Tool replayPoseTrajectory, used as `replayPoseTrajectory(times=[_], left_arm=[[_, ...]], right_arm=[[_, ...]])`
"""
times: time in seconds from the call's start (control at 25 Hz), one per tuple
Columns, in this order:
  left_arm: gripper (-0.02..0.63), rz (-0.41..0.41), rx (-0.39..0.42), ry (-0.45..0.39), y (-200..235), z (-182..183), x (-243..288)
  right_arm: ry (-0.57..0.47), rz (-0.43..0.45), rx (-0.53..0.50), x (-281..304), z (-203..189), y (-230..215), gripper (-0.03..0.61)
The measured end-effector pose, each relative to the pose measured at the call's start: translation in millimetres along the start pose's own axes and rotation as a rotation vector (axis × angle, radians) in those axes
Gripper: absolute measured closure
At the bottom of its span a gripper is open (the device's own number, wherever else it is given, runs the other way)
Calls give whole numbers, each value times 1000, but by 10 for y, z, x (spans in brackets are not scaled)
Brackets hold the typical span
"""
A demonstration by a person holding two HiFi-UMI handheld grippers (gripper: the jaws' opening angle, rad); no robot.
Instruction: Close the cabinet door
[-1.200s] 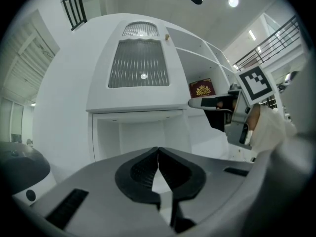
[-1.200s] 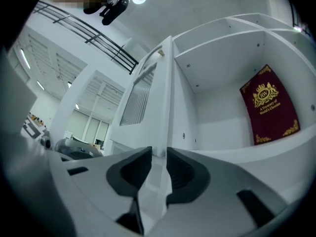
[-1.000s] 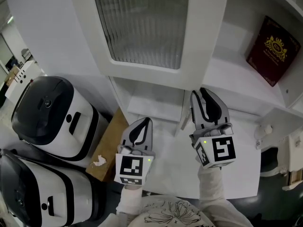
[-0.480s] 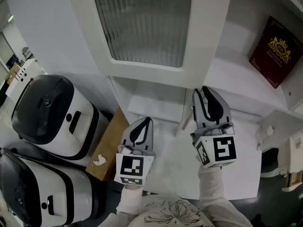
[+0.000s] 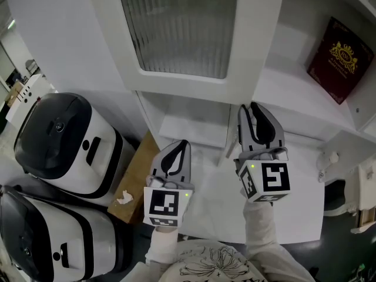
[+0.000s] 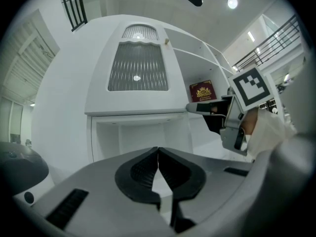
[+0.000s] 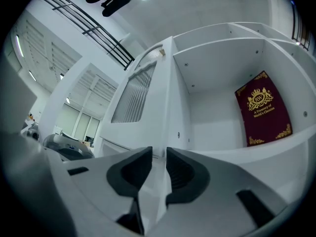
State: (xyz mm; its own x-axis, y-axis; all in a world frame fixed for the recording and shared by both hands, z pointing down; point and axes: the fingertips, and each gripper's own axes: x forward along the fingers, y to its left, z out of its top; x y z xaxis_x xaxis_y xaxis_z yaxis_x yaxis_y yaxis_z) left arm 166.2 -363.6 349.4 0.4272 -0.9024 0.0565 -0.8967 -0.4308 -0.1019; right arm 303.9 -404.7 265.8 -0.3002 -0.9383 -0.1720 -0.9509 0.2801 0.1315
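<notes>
The white cabinet door (image 5: 176, 28) with a ribbed glass pane stands swung open in front of the cabinet (image 5: 305, 98). My right gripper (image 5: 251, 107) is at the door's lower free corner. In the right gripper view the door's edge (image 7: 168, 107) runs down into the narrow gap between the jaws of that gripper (image 7: 158, 154), which close on it. My left gripper (image 5: 181, 143) hangs lower and to the left, shut on nothing, with its jaws (image 6: 158, 154) meeting below the door (image 6: 138, 73). A dark red book (image 5: 338, 60) leans inside the open shelf.
Two black and white appliances (image 5: 64, 143) (image 5: 53, 239) stand at the left, beside a cardboard box (image 5: 135, 178). A white counter (image 5: 294, 216) lies below the cabinet. A lower open niche (image 5: 188, 122) sits under the door.
My right gripper and the door's lower corner have shifted slightly left and up. The left gripper has hardly moved.
</notes>
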Motion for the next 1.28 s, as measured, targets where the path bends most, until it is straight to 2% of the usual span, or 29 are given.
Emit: replayPoseTrajectory(times=[0.28,0.92,1.28], left_arm=[[609,-5,-4,-36,61,146,-137],[609,-45,-5,-75,182,267,-432],[609,-72,-16,-95,169,311,-543]], right_arm=[[-10,-57,24,-112,21,108,499],[64,-198,25,-634,-79,251,551],[83,-237,33,-842,-107,337,563]])
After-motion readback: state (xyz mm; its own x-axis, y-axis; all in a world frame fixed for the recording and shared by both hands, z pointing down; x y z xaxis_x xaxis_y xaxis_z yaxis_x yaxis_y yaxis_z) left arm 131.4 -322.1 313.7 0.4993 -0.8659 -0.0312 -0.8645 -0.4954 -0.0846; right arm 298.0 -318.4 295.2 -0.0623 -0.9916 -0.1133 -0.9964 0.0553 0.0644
